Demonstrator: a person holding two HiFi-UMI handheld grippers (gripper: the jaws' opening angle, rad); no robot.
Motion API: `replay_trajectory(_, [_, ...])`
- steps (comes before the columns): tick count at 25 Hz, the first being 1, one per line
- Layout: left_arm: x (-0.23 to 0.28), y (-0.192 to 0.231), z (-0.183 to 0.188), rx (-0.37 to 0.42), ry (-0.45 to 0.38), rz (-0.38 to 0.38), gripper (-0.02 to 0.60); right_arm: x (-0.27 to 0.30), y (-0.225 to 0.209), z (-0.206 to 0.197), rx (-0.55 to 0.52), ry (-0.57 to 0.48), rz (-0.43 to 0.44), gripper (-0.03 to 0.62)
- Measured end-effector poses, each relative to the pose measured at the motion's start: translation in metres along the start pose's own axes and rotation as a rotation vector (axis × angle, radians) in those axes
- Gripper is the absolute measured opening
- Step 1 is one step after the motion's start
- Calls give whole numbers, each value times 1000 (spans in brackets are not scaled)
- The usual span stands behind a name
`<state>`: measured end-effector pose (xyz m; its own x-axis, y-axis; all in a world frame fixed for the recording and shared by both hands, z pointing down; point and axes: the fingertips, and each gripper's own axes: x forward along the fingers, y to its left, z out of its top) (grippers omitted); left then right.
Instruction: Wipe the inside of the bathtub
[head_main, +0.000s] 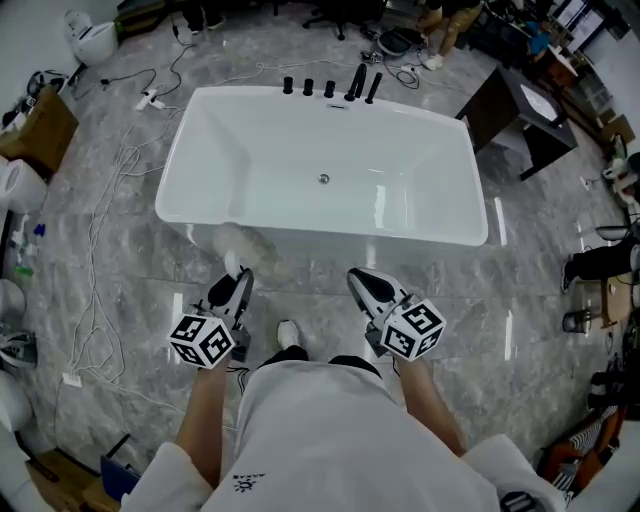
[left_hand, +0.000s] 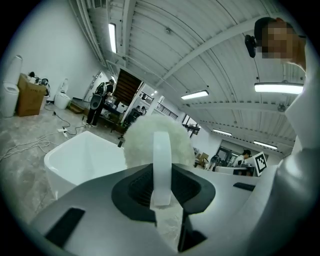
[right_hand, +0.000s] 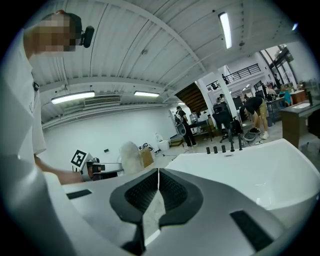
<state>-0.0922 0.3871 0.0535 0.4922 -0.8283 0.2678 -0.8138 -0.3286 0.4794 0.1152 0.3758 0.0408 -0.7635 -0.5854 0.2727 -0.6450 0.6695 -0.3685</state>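
1. The left gripper (head_main: 238, 283), at about 11 o'clock from the person's body, has its jaws pinched on the thin white strip (left_hand: 161, 170) of a fluffy white pad (head_main: 243, 243).
2. The right gripper (head_main: 362, 285), at 1 o'clock, has its jaws pressed together with nothing between them.
3. The pad projects past the left jaws, just outside the tub's near wall. It looks light, soft and squashy. The stiffer strip seems the sound place to hold, since the fluff would likely slip.
4. The bathtub (head_main: 400, 235) lies at 12 o'clock, glossy and probably slick. Its drain (head_main: 323, 179) is central, and dark tap fittings (head_main: 330, 88) stand on the far rim.
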Motion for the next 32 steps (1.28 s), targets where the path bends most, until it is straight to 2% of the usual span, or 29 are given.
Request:
replay_trajectory(11, [12,47,12,-49,-4,-1,86,50,0,7,-9,58,-9,22])
replay_trajectory(21, [25,86,24,-89,-25,63,86,113,-10,20,-36,111,87,23])
replay_trajectory(32, [84,128,40,-127,0,151,86,192,-62,39,-60,198,215,23])
